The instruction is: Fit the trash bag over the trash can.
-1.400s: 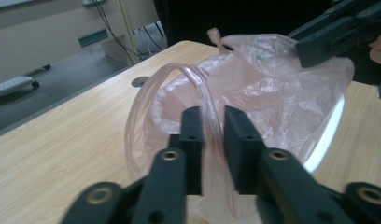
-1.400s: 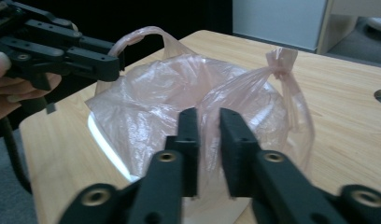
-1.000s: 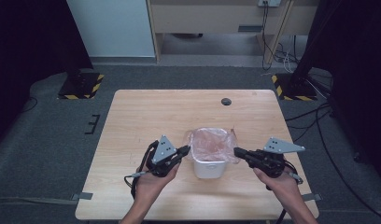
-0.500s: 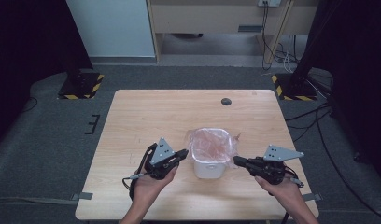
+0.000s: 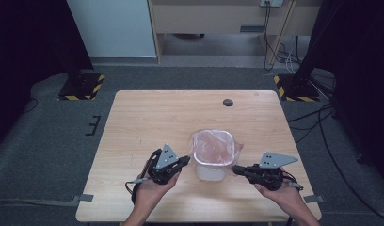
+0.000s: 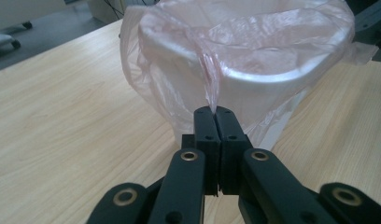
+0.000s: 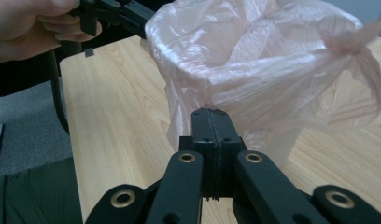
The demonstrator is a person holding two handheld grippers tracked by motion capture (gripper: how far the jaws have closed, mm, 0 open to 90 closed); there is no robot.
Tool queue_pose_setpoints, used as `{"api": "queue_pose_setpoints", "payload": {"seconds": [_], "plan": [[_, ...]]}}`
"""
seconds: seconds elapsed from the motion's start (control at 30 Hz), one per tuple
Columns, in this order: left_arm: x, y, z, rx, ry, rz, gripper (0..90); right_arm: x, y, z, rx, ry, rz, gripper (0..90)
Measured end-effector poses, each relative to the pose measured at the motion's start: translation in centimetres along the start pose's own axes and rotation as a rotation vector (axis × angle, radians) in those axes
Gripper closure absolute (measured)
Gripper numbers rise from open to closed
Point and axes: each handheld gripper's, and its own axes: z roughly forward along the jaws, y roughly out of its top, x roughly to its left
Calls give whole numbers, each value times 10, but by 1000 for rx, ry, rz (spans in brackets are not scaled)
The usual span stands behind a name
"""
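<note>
Pink bag point(image 5: 213, 147) lines the white bin point(image 5: 210, 172) — left hand-held gripper point(image 6: 212, 112) pinches its film, right hand-held gripper point(image 7: 212, 112) closed against it.

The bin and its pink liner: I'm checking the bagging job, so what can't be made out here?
- Bin floor: high view, the crumpled pink liner covers it.
- Bin's foot: left gripper view, the shut left gripper, pinching a liner fold, blocks it.
- Whether the shut right gripper pinches film: right gripper view, the fingers meet right at the liner.
- Small dark disc on the table: high view, too small to identify.
</note>
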Motion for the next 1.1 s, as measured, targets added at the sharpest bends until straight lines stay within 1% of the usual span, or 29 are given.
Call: {"api": "queue_pose_setpoints", "payload": {"seconds": [0.13,0.23,0.27,0.3,0.37,0.43,0.47,0.5,0.53,0.7,0.83,0.9,0.93,0.97,1.0,1.03,1.07,1.1], "plan": [[1,-1,2,6,5,-4,887,-2,-2,2,12,-14,0,900],[1,-2,5,17,10,-2,884,-3,-3,4,26,-21,-10,900],[2,-4,8,31,12,-6,881,-3,-4,5,32,-21,-15,899],[2,-4,8,31,12,-6,879,-3,-4,5,32,-21,-15,899],[4,-8,13,54,16,-17,872,-3,-5,6,49,-32,-24,892],[4,-9,14,59,18,-20,870,-3,-6,6,55,-37,-21,887],[5,-10,17,75,19,-16,870,-4,-7,7,62,-40,-22,884],[5,-10,17,75,19,-16,870,-4,-7,7,60,-42,-23,881],[6,-11,20,85,21,-21,869,-5,-8,7,67,-49,-21,882],[8,-13,24,96,22,-30,865,-8,-11,7,81,-62,-17,885],[9,-15,27,106,21,-33,837,-8,-11,8,87,-71,-10,893],[8,-15,27,100,21,-34,799,-7,-11,8,92,-78,-14,890],[8,-13,20,69,32,-30,752,-6,-10,7,92,-84,-16,878],[8,-13,20,69,32,-30,722,-5,-9,5,88,-91,-22,863],[9,-11,13,41,42,-30,696,-5,-8,2,80,-96,-22,836],[9,-11,13,41,42,-30,671,-5,-8,2,80,-96,-22,836],[10,-9,5,14,47,-31,645,-5,-4,-3,62,-110,-20,777],[10,-8,0,-2,49,-32,631,-5,-2,-5,60,-116,-16,753]]}}
